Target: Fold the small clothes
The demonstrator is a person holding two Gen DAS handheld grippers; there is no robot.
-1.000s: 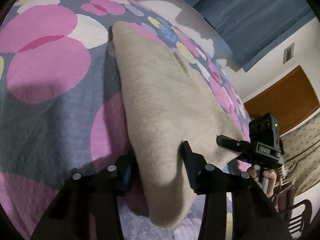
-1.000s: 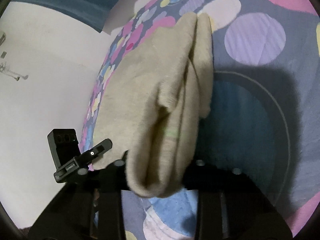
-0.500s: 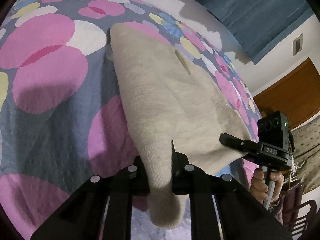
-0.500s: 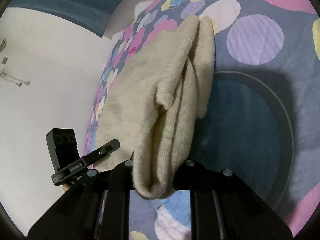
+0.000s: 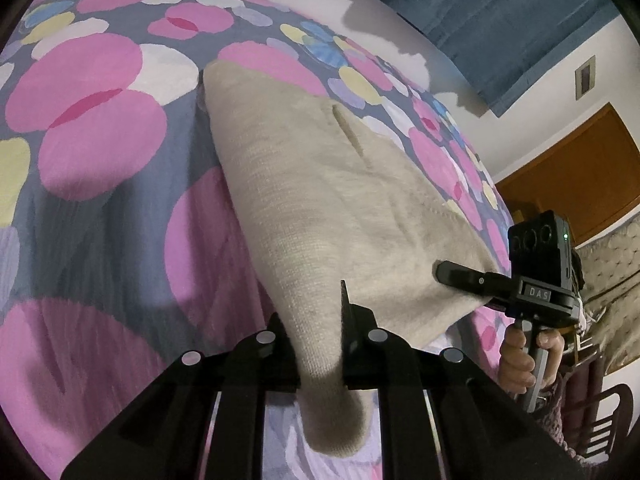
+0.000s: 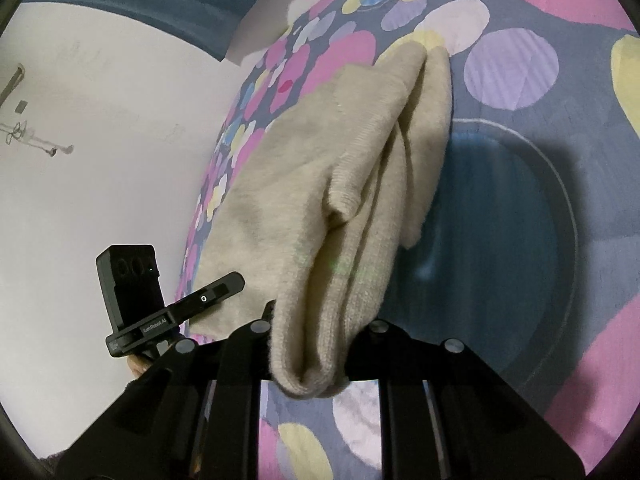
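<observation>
Beige knitted garment (image 5: 304, 200): lies on the bed's dotted bedspread (image 5: 100, 200), near edge raised. Left claw (image 5: 320, 344) clamped on one near corner; right claw (image 6: 310, 344) clamped on the other. Beyond the garment: blue curtain (image 5: 500, 12), white wall (image 6: 100, 140), wooden door (image 5: 580, 168).

Dotted bedspread (image 5: 100, 208), blue curtain (image 5: 500, 20), wooden door (image 5: 572, 176).

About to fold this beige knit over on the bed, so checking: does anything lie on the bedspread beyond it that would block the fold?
Nothing visible. Both claws are shut on the beige knit; the bedspread beyond looks bare.
</observation>
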